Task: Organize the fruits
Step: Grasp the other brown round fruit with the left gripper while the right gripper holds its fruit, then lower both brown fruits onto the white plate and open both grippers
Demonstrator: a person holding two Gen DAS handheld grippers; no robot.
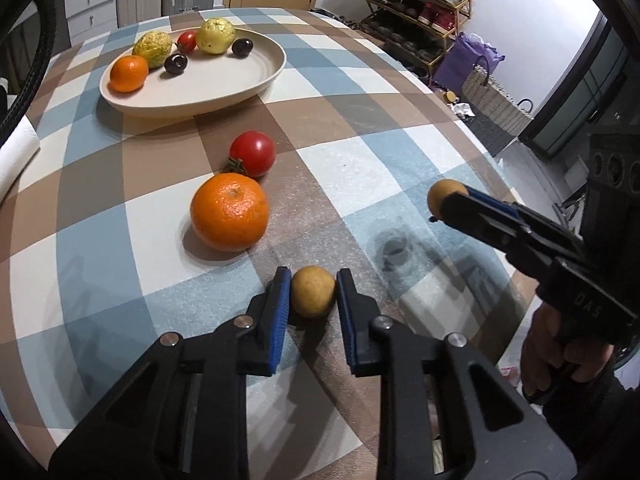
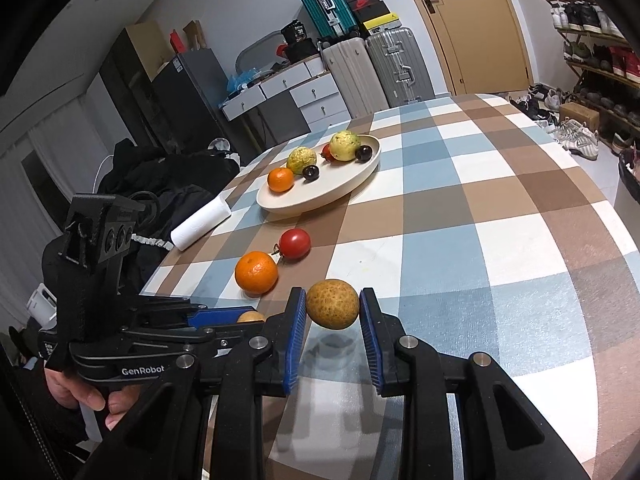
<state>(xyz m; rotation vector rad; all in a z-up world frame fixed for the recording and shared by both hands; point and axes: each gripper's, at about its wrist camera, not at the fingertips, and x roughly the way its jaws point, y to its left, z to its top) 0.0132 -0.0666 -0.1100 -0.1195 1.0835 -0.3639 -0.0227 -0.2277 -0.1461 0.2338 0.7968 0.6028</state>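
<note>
My left gripper [image 1: 313, 280] is shut on a small tan round fruit [image 1: 313, 291] that rests on the checked tablecloth; its blue pads touch both sides. My right gripper [image 2: 333, 300] is shut on a second brown speckled fruit [image 2: 332, 304], held just above the cloth, with its shadow below. Beyond the left gripper lie a loose orange [image 1: 229, 211] and a red tomato [image 1: 253, 153]. At the far end stands a cream oval plate [image 1: 240, 80] holding an orange, two yellow-green fruits, a small tomato and two dark plums.
A white paper roll [image 2: 200, 222] lies at the table's left edge beside dark clothing. The right gripper [image 1: 442, 204] hangs over the table's right side. Shoe racks [image 1: 420, 4], bags, suitcases and drawers stand beyond the table.
</note>
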